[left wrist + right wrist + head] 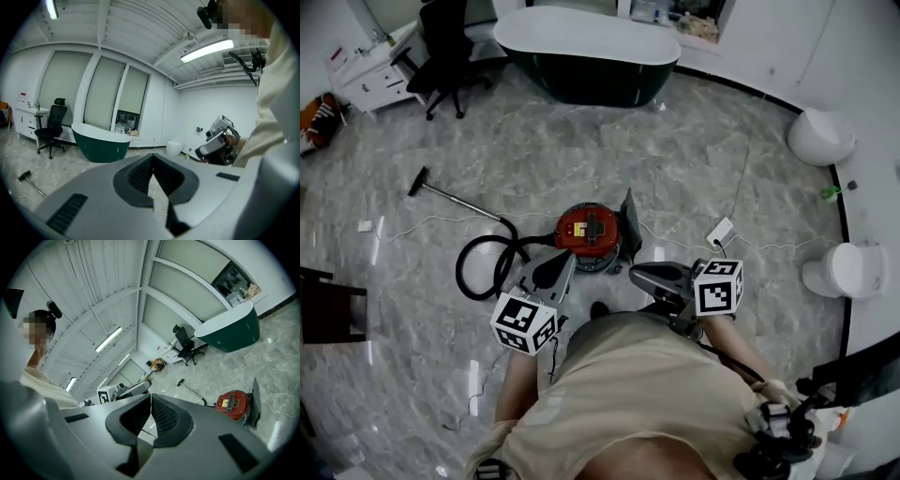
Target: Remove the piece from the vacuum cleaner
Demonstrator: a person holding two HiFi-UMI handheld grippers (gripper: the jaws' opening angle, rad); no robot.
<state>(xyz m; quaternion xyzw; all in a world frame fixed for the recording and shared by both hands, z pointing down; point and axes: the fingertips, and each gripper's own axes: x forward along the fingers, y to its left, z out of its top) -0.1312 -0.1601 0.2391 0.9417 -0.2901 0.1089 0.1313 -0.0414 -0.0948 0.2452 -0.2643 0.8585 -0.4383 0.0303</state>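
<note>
Grey marbled floor: wide open room mid-scene; white toilet at right edge. Dark green oval bathtub with white rim by far wall, well apart from the rest. Round red vacuum cleaner mid-floor; looped black hose at its left, dark flat panel upright just beside its right. Left gripper and right gripper near vacuum, jaws pressed together, nothing between.

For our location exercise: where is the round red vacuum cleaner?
In the head view, the round red vacuum cleaner sits on the grey floor at centre, its black hose looping left.
</note>
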